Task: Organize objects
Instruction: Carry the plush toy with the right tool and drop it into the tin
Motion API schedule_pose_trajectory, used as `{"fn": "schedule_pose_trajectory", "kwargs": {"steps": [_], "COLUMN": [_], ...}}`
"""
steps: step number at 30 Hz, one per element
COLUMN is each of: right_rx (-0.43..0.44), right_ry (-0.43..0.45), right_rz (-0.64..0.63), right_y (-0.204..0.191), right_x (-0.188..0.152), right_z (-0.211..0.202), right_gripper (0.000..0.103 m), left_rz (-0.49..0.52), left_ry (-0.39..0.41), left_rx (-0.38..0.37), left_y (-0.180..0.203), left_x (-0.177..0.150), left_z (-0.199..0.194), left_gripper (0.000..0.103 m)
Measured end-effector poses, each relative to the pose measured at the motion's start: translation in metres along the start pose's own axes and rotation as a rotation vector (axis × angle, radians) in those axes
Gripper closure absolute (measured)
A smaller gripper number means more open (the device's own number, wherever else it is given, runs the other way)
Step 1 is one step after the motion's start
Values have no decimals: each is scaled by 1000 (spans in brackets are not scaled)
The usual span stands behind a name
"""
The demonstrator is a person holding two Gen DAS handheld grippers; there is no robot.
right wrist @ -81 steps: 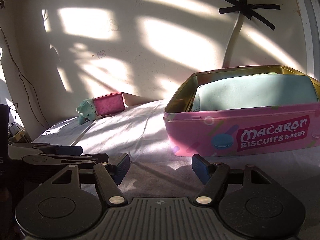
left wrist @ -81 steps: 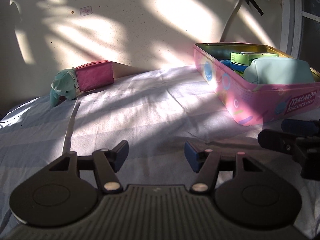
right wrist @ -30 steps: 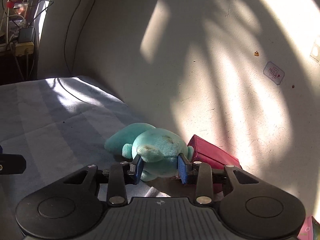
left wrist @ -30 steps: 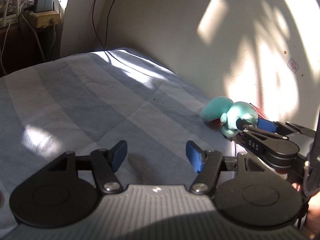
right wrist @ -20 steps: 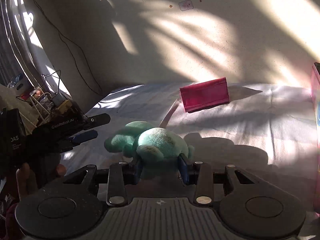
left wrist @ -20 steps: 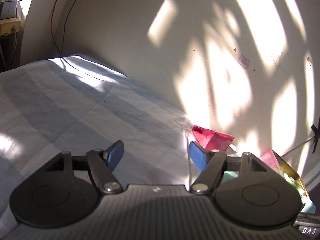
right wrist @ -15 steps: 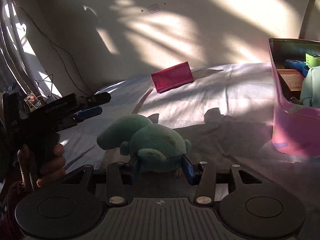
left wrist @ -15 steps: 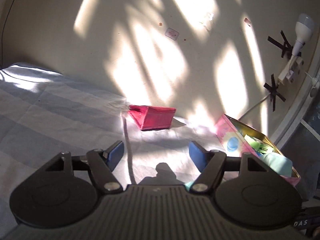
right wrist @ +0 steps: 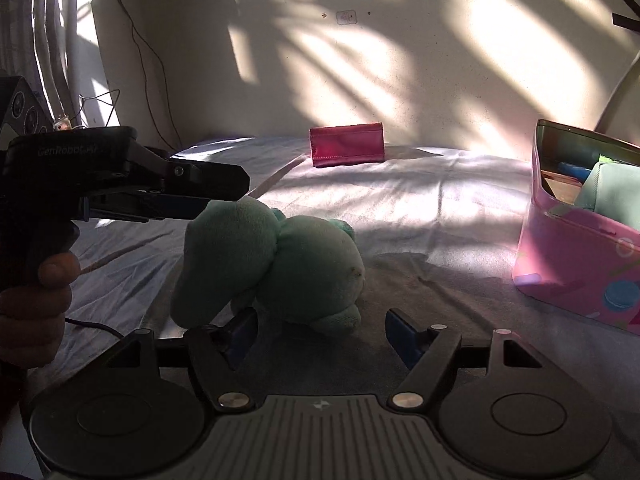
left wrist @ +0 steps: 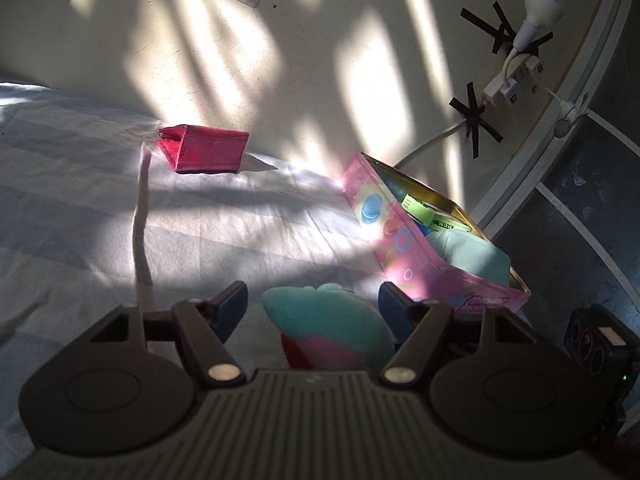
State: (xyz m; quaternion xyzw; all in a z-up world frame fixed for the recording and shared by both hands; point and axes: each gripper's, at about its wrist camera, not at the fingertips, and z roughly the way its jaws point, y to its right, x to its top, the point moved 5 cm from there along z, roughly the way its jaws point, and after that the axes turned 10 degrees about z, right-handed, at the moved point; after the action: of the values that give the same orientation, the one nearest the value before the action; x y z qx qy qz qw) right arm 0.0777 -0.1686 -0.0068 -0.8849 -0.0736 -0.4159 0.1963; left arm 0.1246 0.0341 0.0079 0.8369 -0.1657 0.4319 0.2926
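Left wrist: left gripper spread wide, plush toy centered between the fingers, untouched; pink tin ahead-right.
Right wrist: right gripper also apart, plush on bedsheet directly ahead, long axis crosswise. Both arms equally near.

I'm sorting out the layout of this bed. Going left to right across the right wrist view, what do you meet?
Left gripper → teal plush toy → red pouch → pink biscuit tin.
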Motion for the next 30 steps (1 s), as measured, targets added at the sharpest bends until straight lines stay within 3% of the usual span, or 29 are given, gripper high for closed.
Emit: {"fn": "schedule_pose_trajectory", "kwargs": {"steps": [5, 7, 8, 11, 14, 19, 26, 29, 30], "right_rx": [9, 3, -14, -20, -41, -165, -320, -403, -457], "right_ry": [-10, -13, 7, 40, 135, 269, 276, 278, 278], "right_rz": [-97, -110, -116, -85, -83, -121, -83, -85, -84], "right_y": [-14, -16, -18, -8, 3, 36, 121, 153, 166], "right_x": [1, -1, -1, 9, 29, 65, 110, 121, 122], "right_z": [18, 24, 21, 13, -8, -36, -44, -33, -28], "right_gripper": [33, 38, 50, 61, 61, 60, 59, 57, 51], "left_rz": [47, 89, 94, 116, 173, 282, 297, 309, 318], "left_ry": [-79, -140, -147, -131, -84, 1, 17, 10, 0], "left_rx": [32, 75, 86, 73, 38, -13, -117, -105, -67], "left_y": [24, 25, 24, 29, 49, 101, 144, 155, 156], "left_x": [-6, -14, -17, -4, 22, 65, 96, 101, 102], "left_z": [10, 28, 33, 32, 33, 62, 139, 174, 187], "left_gripper": [31, 52, 52, 55, 55, 54, 54, 50, 44]}}
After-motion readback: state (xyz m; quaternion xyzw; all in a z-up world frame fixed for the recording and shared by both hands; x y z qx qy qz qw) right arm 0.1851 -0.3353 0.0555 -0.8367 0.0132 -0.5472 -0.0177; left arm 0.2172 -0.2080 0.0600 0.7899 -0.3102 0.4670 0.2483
